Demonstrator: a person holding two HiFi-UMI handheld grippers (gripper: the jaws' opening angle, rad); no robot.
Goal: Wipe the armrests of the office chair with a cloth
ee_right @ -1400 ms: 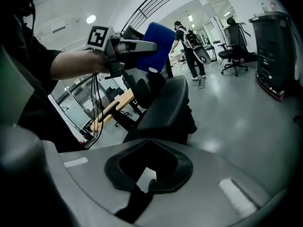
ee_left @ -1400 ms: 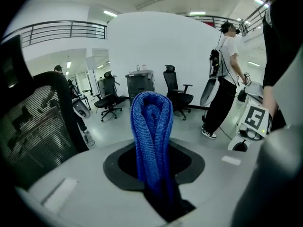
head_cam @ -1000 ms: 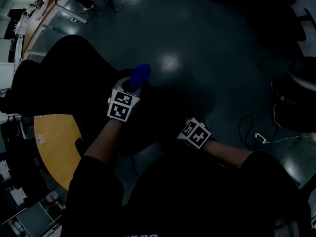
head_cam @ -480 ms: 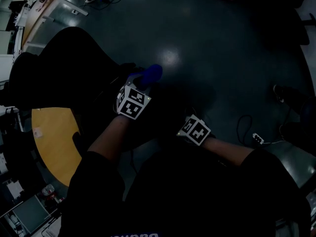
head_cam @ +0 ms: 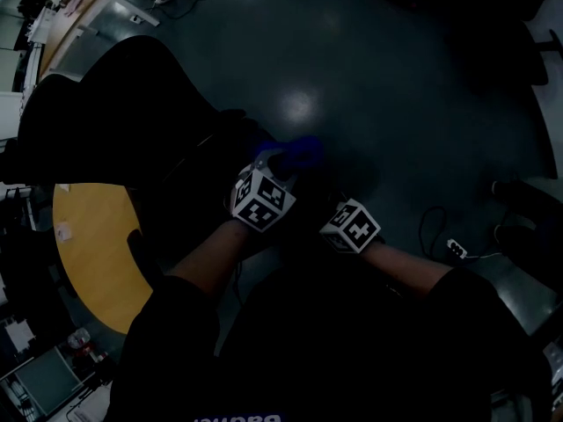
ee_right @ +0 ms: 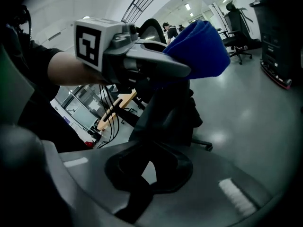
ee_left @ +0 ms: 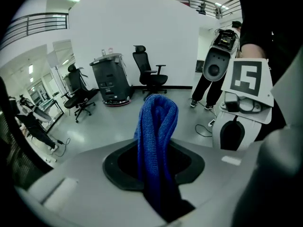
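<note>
Cloth [ee_left: 156,136]: one, blue, folded over, beside the chair.
Left tongs [head_cam: 283,165]: clamped on the cloth.
Right tongs [ee_right: 143,176]: closed, holding nothing, near the left.
Office chair [head_cam: 114,121]: one nearby, black.

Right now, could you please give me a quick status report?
Left hand-held gripper shut on folded blue knit cloth. Right hand-held gripper looks shut, empty. Black office chair ahead, nothing blocking.

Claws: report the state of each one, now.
Left claw: closed on the blue cloth.
Right claw: cannot be told; the dark chair sits right at it.
</note>
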